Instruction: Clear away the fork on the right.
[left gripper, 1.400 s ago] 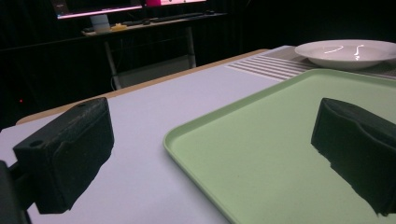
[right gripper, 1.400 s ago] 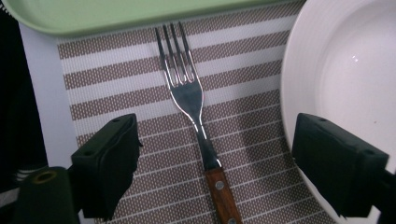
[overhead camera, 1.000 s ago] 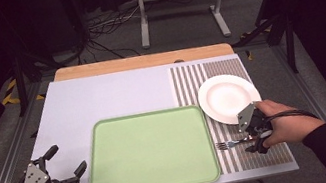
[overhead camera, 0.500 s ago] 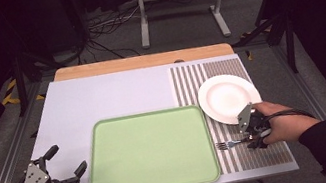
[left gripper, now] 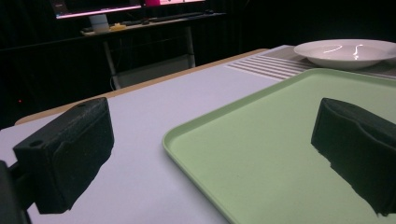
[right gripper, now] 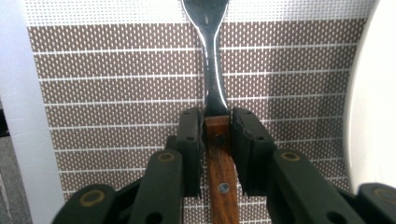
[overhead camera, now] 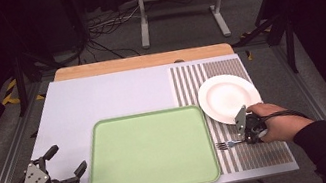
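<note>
Fork (right gripper: 212, 70) — right gripper (right gripper: 217, 128) fingers just closed.

The tray (overhead camera: 150, 152) lies at the table's (overhead camera: 101, 97) near edge; right of it, on the placemat (overhead camera: 258, 153), the plate (overhead camera: 228, 97) sits behind the fork (overhead camera: 228, 144), apparently apart.

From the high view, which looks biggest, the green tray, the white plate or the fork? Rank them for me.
Largest to smallest in the high view:
1. green tray, by far the widest.
2. white plate, much smaller than the tray.
3. fork, a thin sliver; its handle is hidden by the right claw, so its full length is unclear.
</note>
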